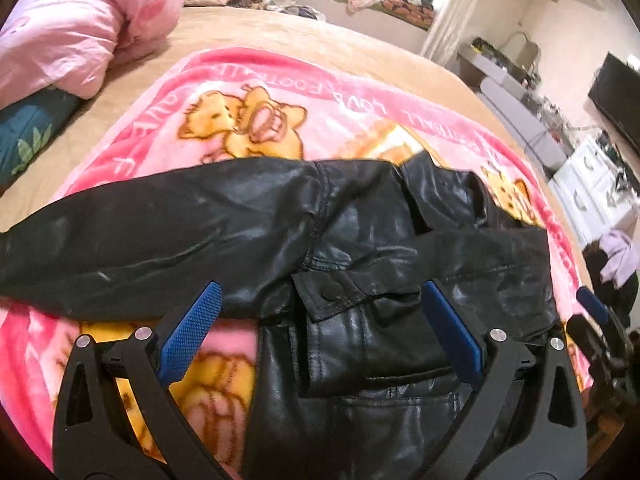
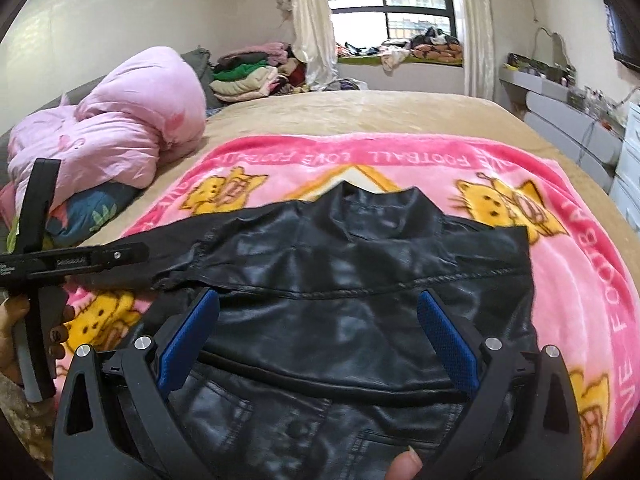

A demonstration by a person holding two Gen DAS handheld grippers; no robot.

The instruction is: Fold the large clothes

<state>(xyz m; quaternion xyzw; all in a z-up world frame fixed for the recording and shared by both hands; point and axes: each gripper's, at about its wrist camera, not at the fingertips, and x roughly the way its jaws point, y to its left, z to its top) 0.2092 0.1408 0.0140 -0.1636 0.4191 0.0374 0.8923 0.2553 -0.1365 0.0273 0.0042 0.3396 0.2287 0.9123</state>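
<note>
A black leather jacket point(image 1: 360, 240) lies front up on a pink cartoon blanket point(image 1: 248, 80). One sleeve point(image 1: 140, 232) stretches out to the left. The other sleeve point(image 1: 492, 248) is folded across the chest. My left gripper point(image 1: 320, 286) hovers open over the snap pocket flap point(image 1: 332, 292), with nothing between its blue pads point(image 1: 192, 332). In the right wrist view, my right gripper point(image 2: 318, 295) stands open above the jacket point(image 2: 360, 264), below its collar point(image 2: 360, 200). A hand point(image 2: 12, 332) at the left edge holds the left tool's black frame point(image 2: 72, 258). A fingertip point(image 2: 406, 464) shows at the bottom.
The blanket lies on a beige bed point(image 2: 380, 112). A bundled pink quilt point(image 2: 120, 120) sits at the bed's left, with a folded clothes pile point(image 2: 248, 76) behind it. Clothes lie on the window sill point(image 2: 420, 48). A grey dresser point(image 2: 568, 120) and white drawers point(image 1: 592, 184) stand to the right.
</note>
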